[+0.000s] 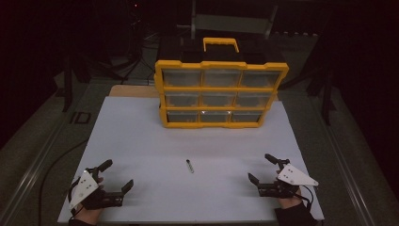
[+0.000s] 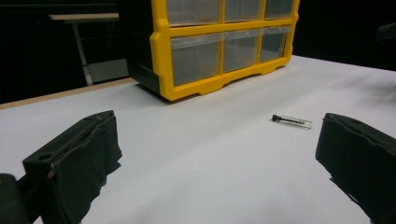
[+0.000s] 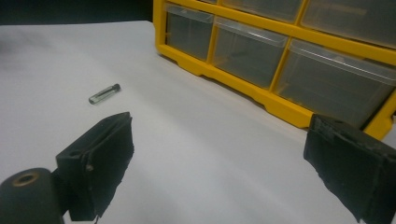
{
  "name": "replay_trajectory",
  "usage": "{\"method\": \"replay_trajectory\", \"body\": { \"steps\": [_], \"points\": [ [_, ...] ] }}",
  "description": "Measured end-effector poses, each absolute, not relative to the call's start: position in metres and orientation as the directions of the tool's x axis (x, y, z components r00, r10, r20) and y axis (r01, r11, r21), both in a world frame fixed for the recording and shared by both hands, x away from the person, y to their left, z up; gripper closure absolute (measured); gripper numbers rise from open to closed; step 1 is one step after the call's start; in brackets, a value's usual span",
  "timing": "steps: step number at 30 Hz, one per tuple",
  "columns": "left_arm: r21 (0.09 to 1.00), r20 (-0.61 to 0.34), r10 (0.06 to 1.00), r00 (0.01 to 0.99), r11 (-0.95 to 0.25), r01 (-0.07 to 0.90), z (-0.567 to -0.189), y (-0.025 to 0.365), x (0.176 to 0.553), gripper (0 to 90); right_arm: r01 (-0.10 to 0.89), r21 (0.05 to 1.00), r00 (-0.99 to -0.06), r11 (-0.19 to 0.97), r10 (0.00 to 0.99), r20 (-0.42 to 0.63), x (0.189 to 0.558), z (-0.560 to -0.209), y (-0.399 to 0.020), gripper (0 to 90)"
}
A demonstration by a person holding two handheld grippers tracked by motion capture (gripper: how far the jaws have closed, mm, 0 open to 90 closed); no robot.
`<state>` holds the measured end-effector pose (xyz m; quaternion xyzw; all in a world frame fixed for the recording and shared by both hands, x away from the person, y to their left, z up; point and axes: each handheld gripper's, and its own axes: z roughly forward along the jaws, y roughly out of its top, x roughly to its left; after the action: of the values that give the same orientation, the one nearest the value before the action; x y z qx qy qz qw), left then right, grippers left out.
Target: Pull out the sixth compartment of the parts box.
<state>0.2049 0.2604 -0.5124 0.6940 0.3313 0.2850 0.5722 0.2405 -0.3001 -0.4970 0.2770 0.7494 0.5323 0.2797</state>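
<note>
Nearest me, my left claw (image 1: 114,175) and right claw (image 1: 264,169) rest low at the near corners of the white counter (image 1: 141,141), both spread wide, pinching nothing. Between them, slightly farther out, the small vial (image 1: 189,165) lies flat. Beyond it stands the yellow drawer cabinet (image 1: 219,92), upright.

A dim lab: white table (image 1: 141,141), yellow drawer organizer (image 1: 220,93), dark equipment stands (image 1: 68,80) behind.
</note>
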Motion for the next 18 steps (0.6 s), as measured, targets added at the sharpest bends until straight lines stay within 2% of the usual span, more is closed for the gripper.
{"method": "replay_trajectory", "body": {
  "steps": [4,11,18],
  "points": [
    [0.984,0.017,0.784,0.621,-0.122,0.128,-0.5119,0.2606,0.2045,0.3,0.116,0.948,-0.696,0.296,0.705,-0.136,0.2401,-0.4964,-0.2998,8.4],
    [0.985,0.021,0.779,0.626,-0.124,0.121,-0.5115,0.2604,0.2041,0.3,0.146,0.948,-0.718,0.283,0.69,-0.096,0.2418,-0.4963,-0.3004,8.4],
    [0.986,0.019,0.773,0.634,-0.121,0.119,-0.5112,0.2605,0.2032,0.3,0.148,0.934,-0.72,0.325,0.683,-0.124,0.2416,-0.4983,-0.2957,8.5]
  ]
}}
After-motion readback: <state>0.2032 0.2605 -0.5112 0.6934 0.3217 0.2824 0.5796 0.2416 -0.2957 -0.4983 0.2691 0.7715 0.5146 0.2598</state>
